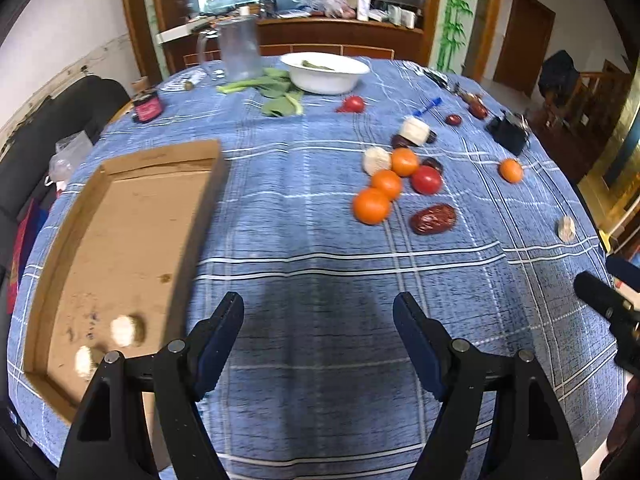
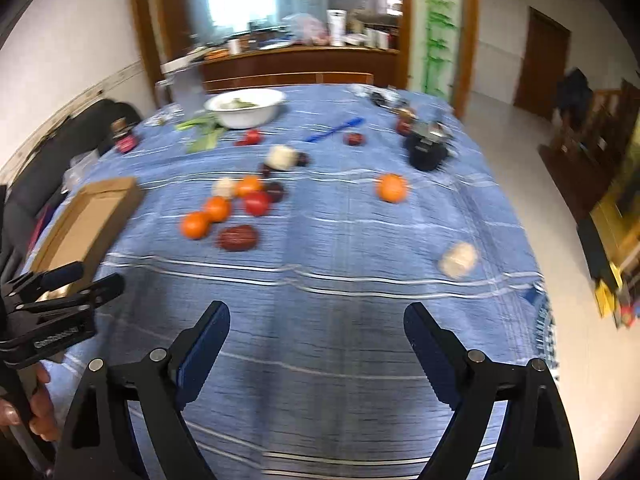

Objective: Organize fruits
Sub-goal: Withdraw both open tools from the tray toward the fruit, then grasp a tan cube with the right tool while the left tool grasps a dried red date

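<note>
We hold the left gripper (image 1: 319, 312) over bare tablecloth (image 1: 320, 240) with its jaws standing apart and nothing between them; the right gripper (image 2: 317, 322) likewise hangs above the blue checked cloth, jaws wide and empty; no earlier picture lets us speak of their motion. To the left, near us, lies a shallow cardboard tray (image 1: 120, 240), and two pale round pieces (image 1: 126, 330) sit blurred in its near end; we cannot tell what they are. The fruit lies farther off, right of centre: three oranges (image 1: 386, 184) in a cluster, touching or nearly so, with a red tomato (image 1: 427, 179) just beside them and a large wrinkled red date (image 1: 433, 219) near their right; a fourth orange (image 1: 511, 170) sits well apart to the right. Pale lumps (image 1: 376, 160) rest at the far edge of the cluster, and another pale lump (image 1: 566, 229) lies alone near the right edge of the table. At the far side stand a white bowl (image 1: 324, 74), some green leaves (image 1: 276, 92) just left of it, and a clear jug (image 1: 239, 48).
</note>
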The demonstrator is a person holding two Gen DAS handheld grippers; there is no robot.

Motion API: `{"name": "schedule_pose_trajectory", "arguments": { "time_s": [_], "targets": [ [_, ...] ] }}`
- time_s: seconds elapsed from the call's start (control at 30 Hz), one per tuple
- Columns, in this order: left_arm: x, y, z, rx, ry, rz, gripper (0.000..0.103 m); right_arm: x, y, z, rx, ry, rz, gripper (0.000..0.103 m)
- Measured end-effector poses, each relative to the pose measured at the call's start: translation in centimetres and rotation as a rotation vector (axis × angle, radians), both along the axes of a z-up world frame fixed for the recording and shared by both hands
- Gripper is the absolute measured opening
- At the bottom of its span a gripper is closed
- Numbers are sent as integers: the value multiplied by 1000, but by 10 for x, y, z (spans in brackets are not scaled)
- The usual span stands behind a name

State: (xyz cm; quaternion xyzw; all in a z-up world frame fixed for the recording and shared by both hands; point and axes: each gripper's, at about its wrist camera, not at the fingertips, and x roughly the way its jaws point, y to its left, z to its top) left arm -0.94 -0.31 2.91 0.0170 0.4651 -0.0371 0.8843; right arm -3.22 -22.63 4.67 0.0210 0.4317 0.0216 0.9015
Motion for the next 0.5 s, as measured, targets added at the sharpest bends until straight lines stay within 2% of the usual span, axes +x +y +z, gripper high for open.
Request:
{"name": "schedule_pose_trajectory", "arguments": {
  "time_s": [0.3,0.5],
  "targets": [
    [18,-21,-7,13,24,-4,76,24,-89,-12,-50,-18,-105,91],
    [35,-40,-16,11,63,-19,76,59,-106,-37,-71,33,-84,91]
  ]
}}
